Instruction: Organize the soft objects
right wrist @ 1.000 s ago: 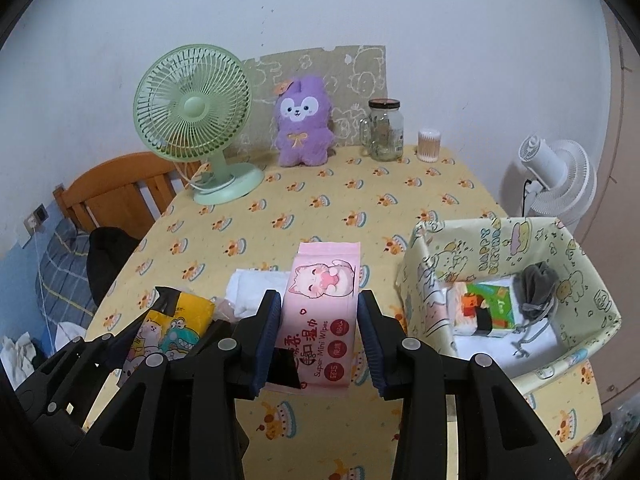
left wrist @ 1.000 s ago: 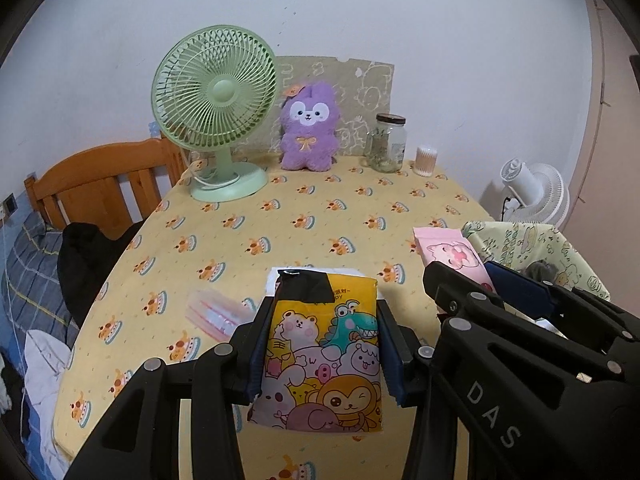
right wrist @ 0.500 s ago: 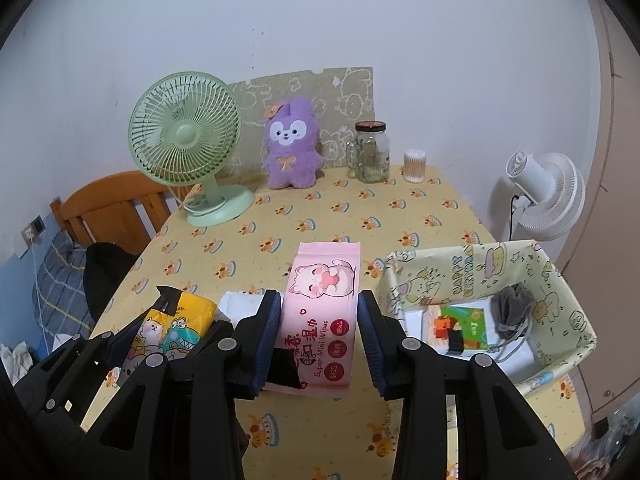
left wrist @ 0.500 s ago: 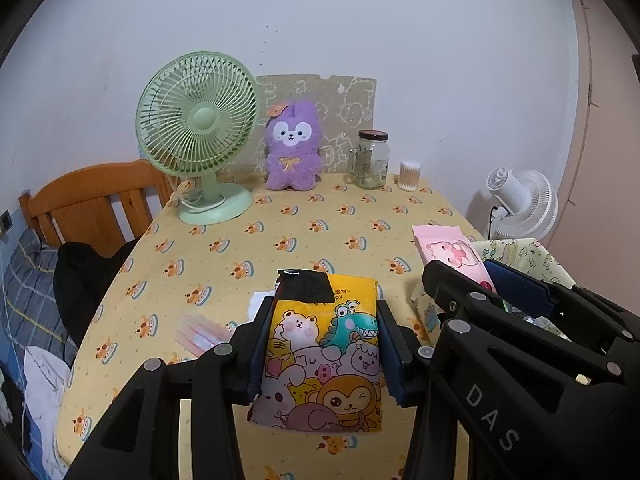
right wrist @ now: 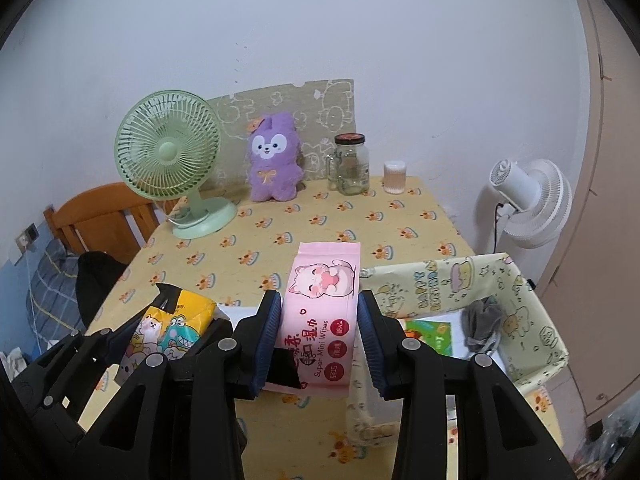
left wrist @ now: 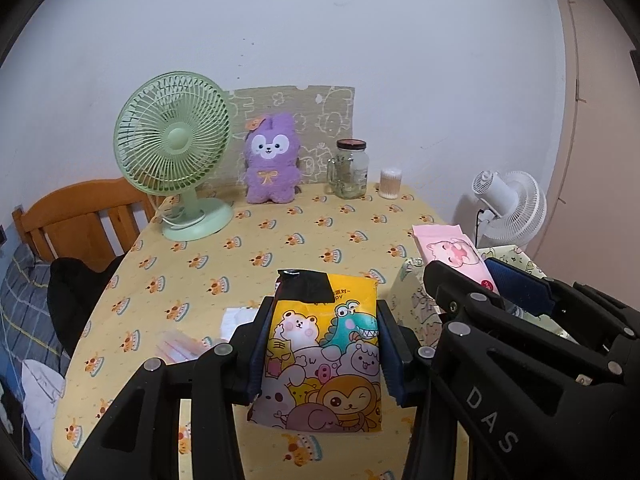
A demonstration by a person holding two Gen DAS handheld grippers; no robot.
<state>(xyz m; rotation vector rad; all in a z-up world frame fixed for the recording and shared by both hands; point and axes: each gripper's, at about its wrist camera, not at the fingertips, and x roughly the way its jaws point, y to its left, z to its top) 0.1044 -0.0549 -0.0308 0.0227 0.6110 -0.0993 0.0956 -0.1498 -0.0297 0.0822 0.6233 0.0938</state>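
Yellow cartoon pack (left wrist: 324, 356): clamped in the left gripper (left wrist: 322, 354), held above the table's (left wrist: 280, 240) near edge. Pink wipes pack (right wrist: 322, 316): clamped in the right gripper (right wrist: 320, 338), beside the fabric basket (right wrist: 532, 304) (already partly filled) at the right edge. Both judged undeposited; flat white items (right wrist: 236, 312) remain unsorted.

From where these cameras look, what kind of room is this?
Most likely a lived-in room at home, not a lab: a table under a cartoon-print yellow cloth, a purple plush toy beside a green desk fan, and a wooden chair.
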